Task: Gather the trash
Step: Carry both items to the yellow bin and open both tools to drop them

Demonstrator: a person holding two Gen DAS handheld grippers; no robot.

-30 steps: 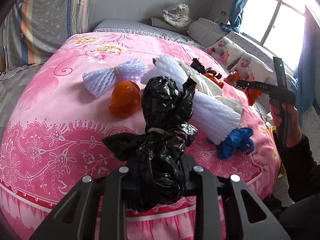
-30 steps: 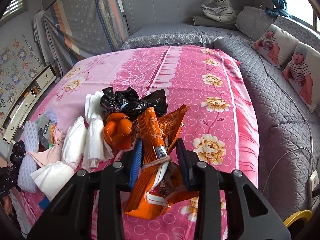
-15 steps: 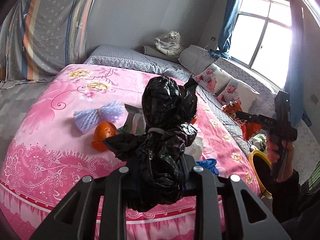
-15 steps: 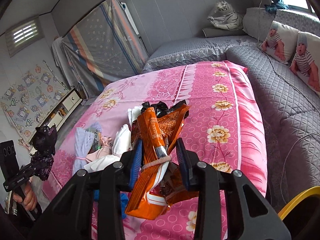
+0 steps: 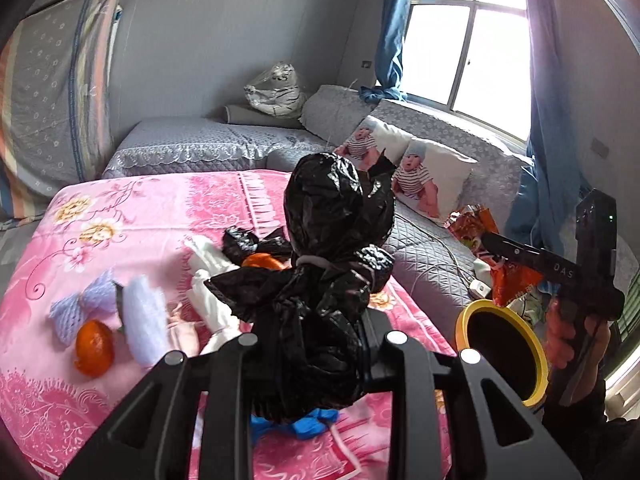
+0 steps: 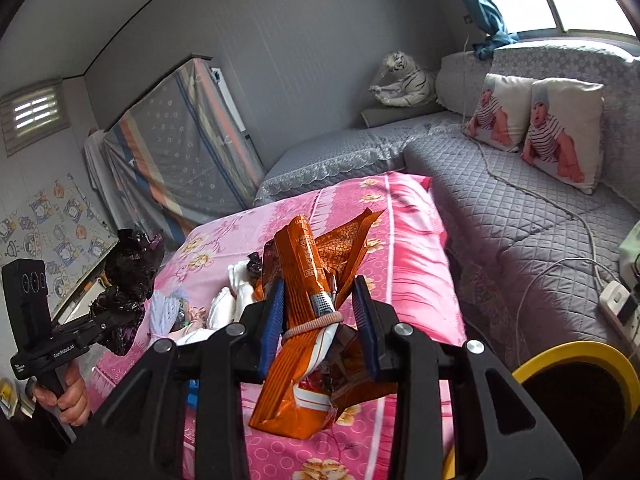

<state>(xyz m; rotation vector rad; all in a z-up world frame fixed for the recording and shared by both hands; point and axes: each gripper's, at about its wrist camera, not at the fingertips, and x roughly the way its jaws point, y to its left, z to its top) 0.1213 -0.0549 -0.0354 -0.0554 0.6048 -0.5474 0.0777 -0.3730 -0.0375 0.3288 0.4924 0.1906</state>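
Observation:
My left gripper [image 5: 320, 344] is shut on a knotted black plastic bag [image 5: 332, 256] and holds it up above the pink bed [image 5: 152, 208]. My right gripper [image 6: 320, 320] is shut on an orange snack wrapper [image 6: 308, 280] bound with a rubber band. That wrapper also shows in the left wrist view [image 5: 508, 272], above a yellow-rimmed bin [image 5: 500, 352] beside the bed. The bin's rim shows at the lower right of the right wrist view [image 6: 580, 356]. The left gripper with its bag shows at the left of that view [image 6: 120, 304].
On the bed lie an orange fruit [image 5: 94, 346], purple foam net [image 5: 86, 308], white foam net [image 5: 144, 328], white tissues [image 5: 212, 280], another black bag [image 5: 252, 242] and a blue glove [image 5: 308, 426]. A grey sofa [image 6: 520, 208] with baby-print pillows [image 6: 560, 132] stands alongside, with a power strip [image 6: 620, 304].
Both grippers have lifted away from the bed and swung right with their loads. The yellow-rimmed bin has come into both views, and the wrapper now hangs over it.

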